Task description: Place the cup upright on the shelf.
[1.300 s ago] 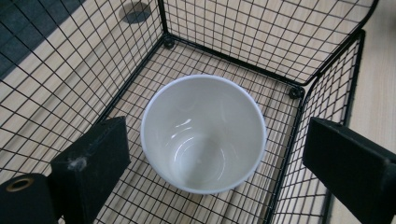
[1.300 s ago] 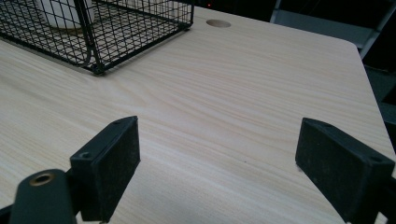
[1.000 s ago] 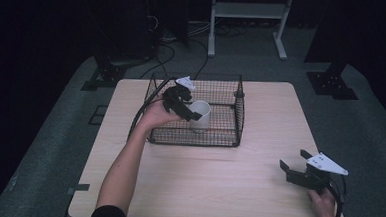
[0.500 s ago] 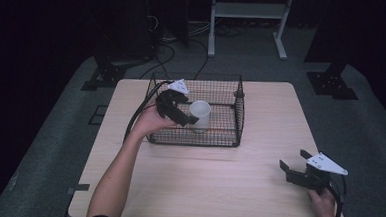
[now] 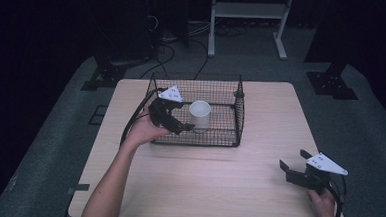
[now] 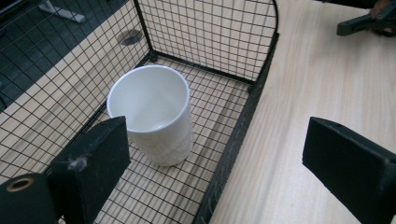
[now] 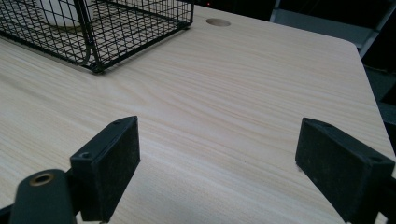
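A white cup (image 5: 199,115) stands upright on the floor of a black wire basket (image 5: 232,85), its long axis vertical and its open mouth pointing straight up. In the high view the cup sits a little left of the basket's middle, nearer the front wall than the back one. The basket rests on the far half of a pale wooden desk (image 5: 217,175).

The left claw (image 5: 185,127) hovers at the basket's front left corner, angled toward the cup, with its jaws spread and nothing between them. In the left gripper view the cup (image 6: 152,114) stands free of both jaws: one jaw is over the basket floor just in front of the cup, the other is out over the bare desk (image 6: 299,84) beyond the basket's wall (image 6: 243,126).

The right claw (image 5: 293,166) is held at the desk's near right corner, well apart from the basket, and its jaws are also spread with nothing in them. The right gripper view looks across bare desk (image 7: 233,93) toward a corner of the basket (image 7: 116,28)
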Action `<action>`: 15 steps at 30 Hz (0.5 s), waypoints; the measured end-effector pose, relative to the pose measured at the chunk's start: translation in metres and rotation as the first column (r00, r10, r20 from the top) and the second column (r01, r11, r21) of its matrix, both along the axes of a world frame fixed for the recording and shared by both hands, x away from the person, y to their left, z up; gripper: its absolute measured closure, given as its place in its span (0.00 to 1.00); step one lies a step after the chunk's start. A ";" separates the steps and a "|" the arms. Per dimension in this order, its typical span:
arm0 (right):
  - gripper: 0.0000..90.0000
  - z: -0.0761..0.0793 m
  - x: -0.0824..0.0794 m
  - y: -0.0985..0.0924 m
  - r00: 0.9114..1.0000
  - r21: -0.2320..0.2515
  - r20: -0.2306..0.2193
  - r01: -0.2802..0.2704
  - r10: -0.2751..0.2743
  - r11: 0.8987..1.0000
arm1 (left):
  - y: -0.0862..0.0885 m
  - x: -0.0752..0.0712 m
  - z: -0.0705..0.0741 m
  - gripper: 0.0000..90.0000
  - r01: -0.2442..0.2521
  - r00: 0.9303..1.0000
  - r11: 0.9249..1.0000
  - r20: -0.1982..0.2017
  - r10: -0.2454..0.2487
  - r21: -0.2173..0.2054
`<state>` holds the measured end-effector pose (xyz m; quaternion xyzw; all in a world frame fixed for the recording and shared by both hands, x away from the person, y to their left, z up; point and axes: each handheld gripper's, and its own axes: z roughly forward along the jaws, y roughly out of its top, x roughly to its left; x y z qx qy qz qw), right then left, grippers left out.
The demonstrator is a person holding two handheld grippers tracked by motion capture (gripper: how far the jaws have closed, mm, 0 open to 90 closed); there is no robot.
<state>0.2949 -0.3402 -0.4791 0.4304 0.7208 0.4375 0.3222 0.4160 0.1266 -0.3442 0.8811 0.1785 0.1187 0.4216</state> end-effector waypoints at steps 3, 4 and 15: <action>0.15 0.000 0.000 0.000 1.000 0.001 -0.001 0.000 0.000 1.000 | 0.002 -0.006 -0.001 0.08 0.001 1.000 1.000 0.003 -0.001 -0.001; 0.15 0.000 0.000 0.000 1.000 0.001 0.000 0.000 0.000 1.000 | 0.003 -0.007 -0.001 0.08 0.002 1.000 1.000 -0.002 -0.002 -0.002; 0.15 0.000 0.000 0.000 1.000 0.003 -0.006 0.005 -0.005 1.000 | 0.012 -0.026 -0.005 0.08 -0.003 1.000 1.000 0.016 0.004 -0.026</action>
